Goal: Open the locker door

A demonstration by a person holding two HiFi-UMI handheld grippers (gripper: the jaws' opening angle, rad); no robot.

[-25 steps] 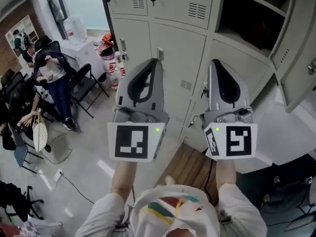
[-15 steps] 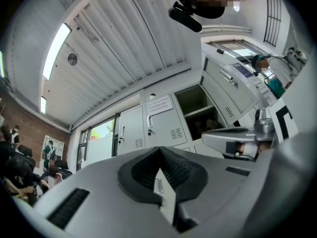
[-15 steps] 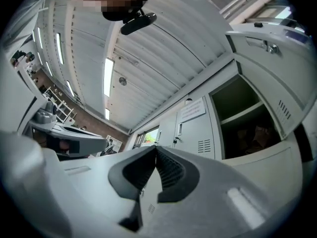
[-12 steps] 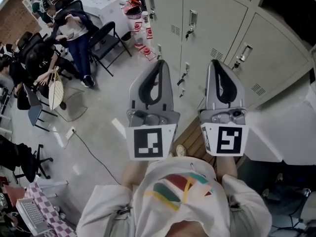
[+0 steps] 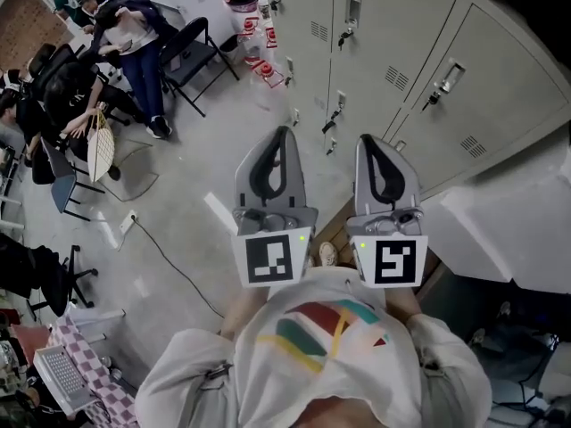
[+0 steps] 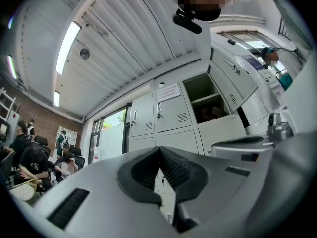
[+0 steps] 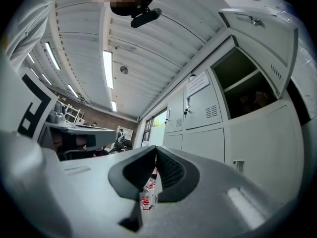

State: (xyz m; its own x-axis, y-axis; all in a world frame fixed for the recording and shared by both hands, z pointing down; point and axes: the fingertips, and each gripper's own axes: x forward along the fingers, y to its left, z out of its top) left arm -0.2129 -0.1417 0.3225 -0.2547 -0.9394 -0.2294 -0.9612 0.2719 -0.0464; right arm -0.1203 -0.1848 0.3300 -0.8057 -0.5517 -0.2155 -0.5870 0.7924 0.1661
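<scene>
Where the head view's upper left corner opens onto the room, several people (image 5: pixel 125 34) sit on dark chairs (image 5: pixel 192 65). Below them a thin cable (image 5: pixel 169 248) trails over the pale grey floor (image 5: pixel 178 176).

At centre frame the left hand-held gripper (image 5: pixel 284 132) points up the picture, its jaws pressed together with nothing between them. The left gripper view shows the ribbed pads (image 6: pixel 171 167) meeting at the tips. Just to its right, the right hand-held gripper (image 5: pixel 366 139) stands parallel to it, and its jaws are likewise pressed together on nothing.

Beyond both tips, and apart from them, the lockers (image 5: pixel 500 96) fill the upper right of the frame. They are pale grey-green metal. The nearest full locker door (image 5: pixel 393 25) sits flush in its frame. It has a small latch handle (image 5: pixel 352 7) at its left edge, a key (image 5: pixel 340 36) hanging just below that, and a short block of vent slots (image 5: pixel 397 78) lower down. In the left gripper view, one compartment (image 6: pixel 208 95) higher in the bank stands open and dark (which door the task means I cannot tell).
</scene>
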